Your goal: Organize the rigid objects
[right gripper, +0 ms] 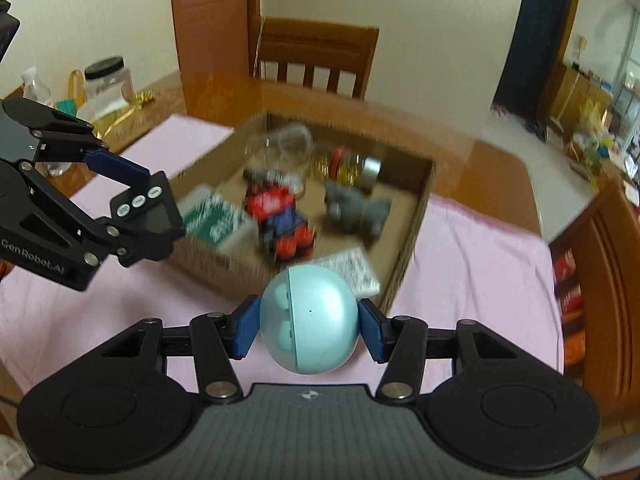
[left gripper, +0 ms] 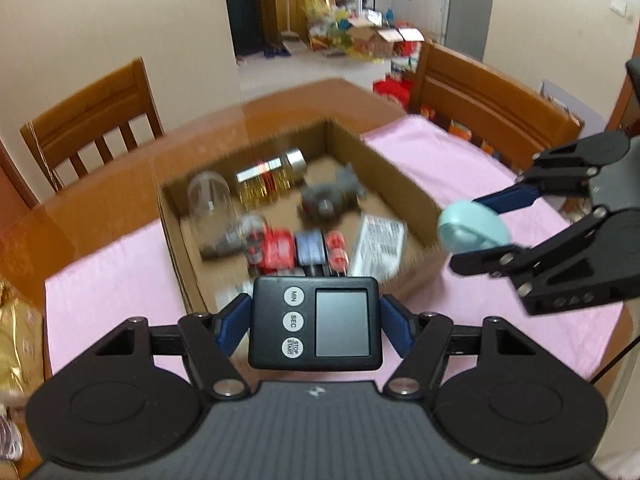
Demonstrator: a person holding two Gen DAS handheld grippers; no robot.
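Observation:
My left gripper (left gripper: pixel 315 326) is shut on a black digital timer (left gripper: pixel 315 323) with three round white buttons and a grey screen, held above the pink cloth near the box's front edge. The right gripper (right gripper: pixel 308 326) is shut on a light blue round case (right gripper: pixel 310 318). That case (left gripper: pixel 472 229) also shows in the left wrist view, at the right of the box. In the right wrist view the timer (right gripper: pixel 146 218) hangs at the left. An open cardboard box (left gripper: pixel 384 168) lies ahead of both, holding a red and blue toy car (right gripper: pixel 282 220), a grey plush (left gripper: pixel 330 196) and a clear jar (left gripper: pixel 210 200).
The box rests on a pink cloth (left gripper: pixel 460 160) spread over a wooden table (left gripper: pixel 240 120). Wooden chairs (left gripper: pixel 96 116) stand at the far sides. A clear jar with a black lid (right gripper: pixel 106 78) and gold ribbon sit on the table's far left corner.

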